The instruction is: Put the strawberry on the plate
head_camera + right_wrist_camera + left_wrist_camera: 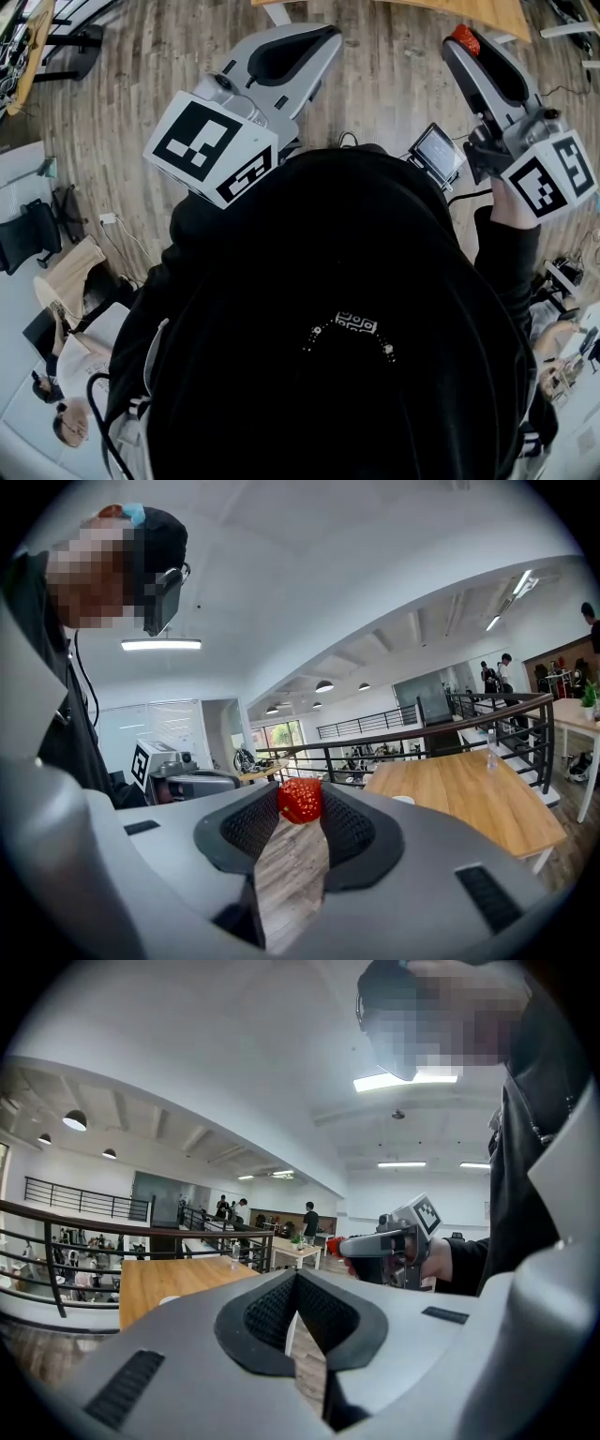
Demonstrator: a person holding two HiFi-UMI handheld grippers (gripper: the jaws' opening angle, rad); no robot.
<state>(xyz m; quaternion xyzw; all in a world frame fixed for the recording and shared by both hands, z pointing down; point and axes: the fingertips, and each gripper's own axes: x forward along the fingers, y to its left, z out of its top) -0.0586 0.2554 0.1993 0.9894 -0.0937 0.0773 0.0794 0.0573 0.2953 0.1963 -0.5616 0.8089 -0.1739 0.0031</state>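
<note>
Black cloth of the person's top [356, 328] fills the head view's middle, with both grippers raised in front of it over a plank floor [141, 94]. On the left, the left gripper [323, 37] points forward, its marker cube [216, 145] nearest the body; in its own view the left gripper's [296, 1274] jaws meet at the tips with nothing between them. On the right, a hand [511, 202] in a black sleeve grips the right gripper [464, 42] behind its cube [553, 178]. That gripper pinches the strawberry [464, 39] at the very tips of its jaws, held in the air and well apart from the left gripper. The right gripper view shows the red, dimpled strawberry [300, 801] pressed between both ribbed pads, with floor planks visible through the gap below it. Beyond the jaws stands a wooden table [469, 789] beside a dark railing [422, 738]; a small white thing [403, 800] sits at the table's near edge, too hidden to identify.
</note>
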